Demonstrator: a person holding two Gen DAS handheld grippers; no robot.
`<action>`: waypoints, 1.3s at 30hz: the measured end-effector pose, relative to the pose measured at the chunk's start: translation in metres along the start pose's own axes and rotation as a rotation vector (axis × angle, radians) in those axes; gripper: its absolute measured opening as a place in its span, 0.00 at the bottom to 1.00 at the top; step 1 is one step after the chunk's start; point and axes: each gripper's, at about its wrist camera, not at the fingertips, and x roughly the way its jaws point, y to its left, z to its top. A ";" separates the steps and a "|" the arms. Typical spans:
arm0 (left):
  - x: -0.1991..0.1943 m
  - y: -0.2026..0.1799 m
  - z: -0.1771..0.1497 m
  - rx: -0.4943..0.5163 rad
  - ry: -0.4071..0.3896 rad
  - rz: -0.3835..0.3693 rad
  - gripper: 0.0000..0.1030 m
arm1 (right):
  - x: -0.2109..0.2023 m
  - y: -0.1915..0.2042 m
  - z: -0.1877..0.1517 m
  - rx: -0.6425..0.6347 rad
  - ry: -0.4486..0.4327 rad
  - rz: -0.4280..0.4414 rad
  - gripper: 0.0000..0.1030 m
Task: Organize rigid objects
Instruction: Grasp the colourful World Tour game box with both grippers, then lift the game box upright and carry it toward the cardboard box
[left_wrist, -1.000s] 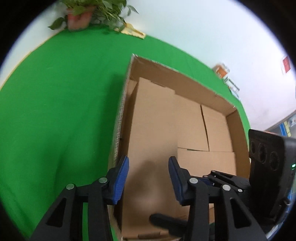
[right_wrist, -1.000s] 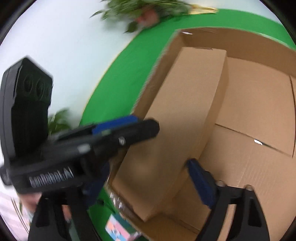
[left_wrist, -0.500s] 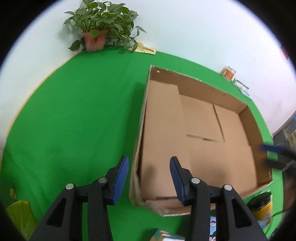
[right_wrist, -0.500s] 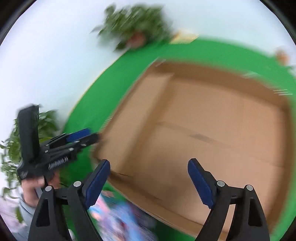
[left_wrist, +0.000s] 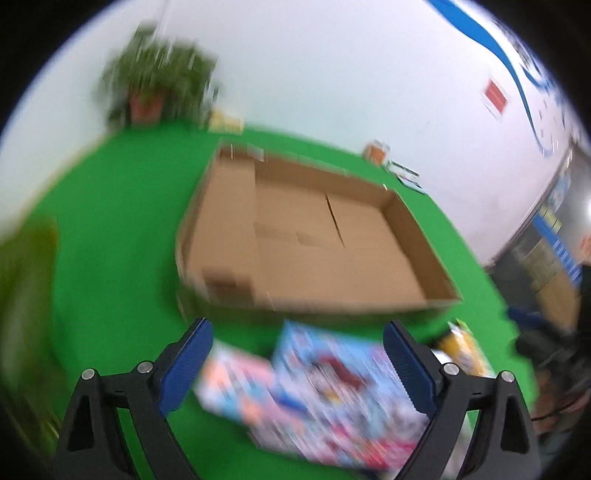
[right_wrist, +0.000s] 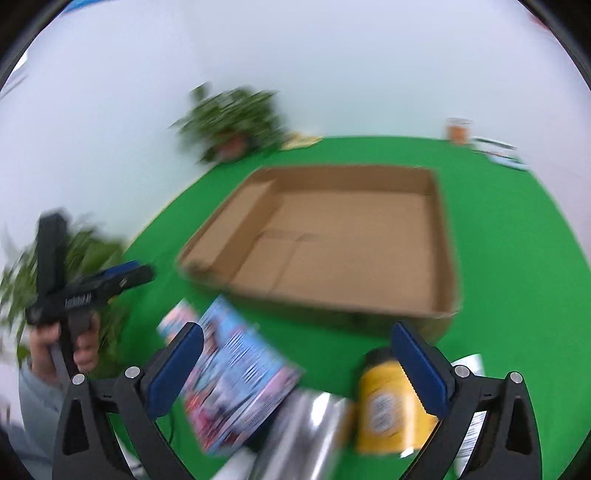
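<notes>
An open, shallow cardboard box (left_wrist: 317, 240) lies on the green table; it also shows in the right wrist view (right_wrist: 343, 243). My left gripper (left_wrist: 295, 365) is open above a colourful printed box (left_wrist: 325, 391), with a pink box (left_wrist: 236, 376) beside it. My right gripper (right_wrist: 301, 369) is open above the colourful box (right_wrist: 232, 384), a silver object (right_wrist: 303, 432) and a yellow can (right_wrist: 388, 406). The left gripper shows from the side in the right wrist view (right_wrist: 122, 273). Both views are blurred.
A potted plant (left_wrist: 155, 85) stands at the table's far left corner, also seen in the right wrist view (right_wrist: 232, 122). Small items (right_wrist: 476, 136) lie at the far right edge. More foliage (right_wrist: 74, 266) is at the left.
Both grippers have pulled back from inside the cardboard box to the near side of the table. The left gripper's jaws have opened wider. The printed boxes and yellow can came into view.
</notes>
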 end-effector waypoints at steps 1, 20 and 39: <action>-0.003 0.003 -0.011 -0.040 0.024 -0.042 0.91 | 0.013 0.010 0.000 -0.041 0.034 0.029 0.99; 0.072 0.008 -0.100 -0.436 0.324 -0.360 0.84 | 0.239 0.059 -0.094 -0.291 0.570 0.224 0.68; 0.034 0.024 -0.096 -0.407 0.163 -0.245 0.55 | 0.189 0.061 -0.087 -0.147 0.457 0.267 0.45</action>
